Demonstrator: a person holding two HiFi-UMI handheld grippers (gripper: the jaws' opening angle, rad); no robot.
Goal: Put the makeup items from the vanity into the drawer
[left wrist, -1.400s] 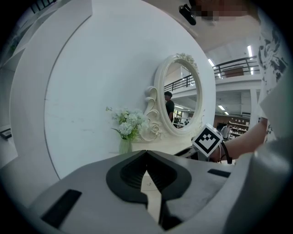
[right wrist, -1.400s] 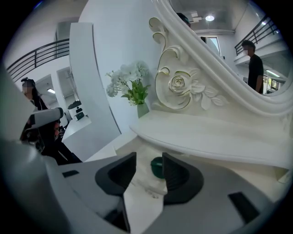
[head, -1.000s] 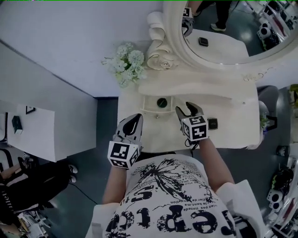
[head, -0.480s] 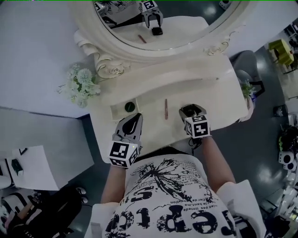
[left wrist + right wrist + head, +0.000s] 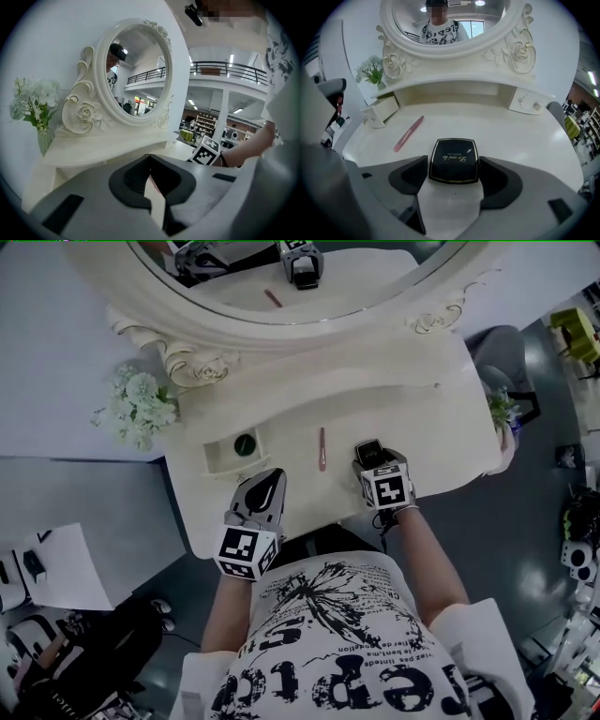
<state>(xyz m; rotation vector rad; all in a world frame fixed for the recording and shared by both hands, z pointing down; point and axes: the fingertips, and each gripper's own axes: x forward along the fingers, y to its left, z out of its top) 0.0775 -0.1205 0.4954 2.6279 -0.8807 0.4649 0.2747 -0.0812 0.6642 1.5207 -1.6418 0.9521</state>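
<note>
The right gripper [image 5: 379, 459], jaws just opened wide, straddles the black compact [image 5: 453, 160] on the vanity [image 5: 427, 423]; the left gripper [image 5: 272, 476] has its jaws pressed together.

In the head view the right tool [image 5: 372, 457], whose jaws have just been opening around it, covers most of the black square compact with a gold rim [image 5: 367, 447]; only its far end shows. The gold script on its lid is too small to read. The oval mirror in a white carved frame [image 5: 281, 329] is cut off by the top edge. The dark round item [image 5: 245, 443] in the small open white drawer [image 5: 217, 460] on the tabletop [image 5: 422, 413] is too small to identify.
</note>
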